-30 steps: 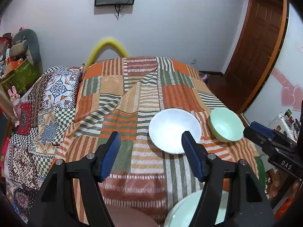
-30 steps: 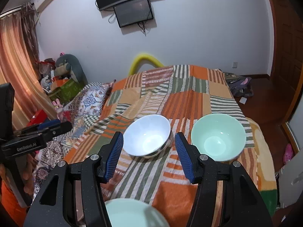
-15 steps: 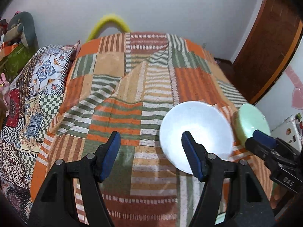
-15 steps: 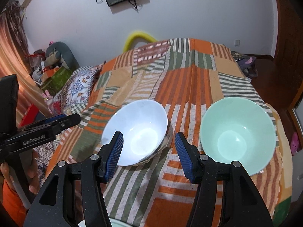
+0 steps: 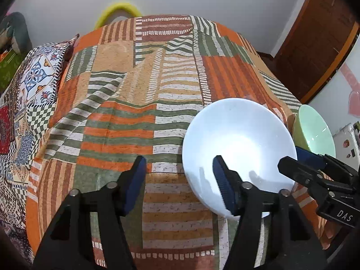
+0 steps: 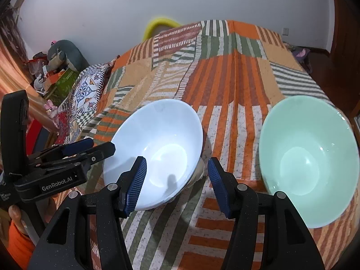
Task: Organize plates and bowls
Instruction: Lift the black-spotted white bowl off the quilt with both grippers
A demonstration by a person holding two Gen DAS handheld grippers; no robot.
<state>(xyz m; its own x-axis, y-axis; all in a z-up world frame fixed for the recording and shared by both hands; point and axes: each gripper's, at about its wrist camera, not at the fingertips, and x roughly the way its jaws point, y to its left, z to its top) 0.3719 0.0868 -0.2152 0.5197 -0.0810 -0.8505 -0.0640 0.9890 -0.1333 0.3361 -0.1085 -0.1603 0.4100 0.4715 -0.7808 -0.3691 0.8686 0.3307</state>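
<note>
Two bowls on patchwork bedspread [image 6: 225, 72], white bowl [image 6: 157, 148], green bowl [image 6: 308, 157], pillow [image 6: 87, 90] beyond

I count two bowls on the bedspread [image 6: 236, 78]: one white bowl [image 6: 157, 148], one green bowl [image 6: 308, 157], plus one patterned pillow [image 6: 90, 90].

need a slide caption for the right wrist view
Open right gripper straddling the near rim of a white bowl, a mint-green bowl beside it on the striped patchwork bedspread.
</note>
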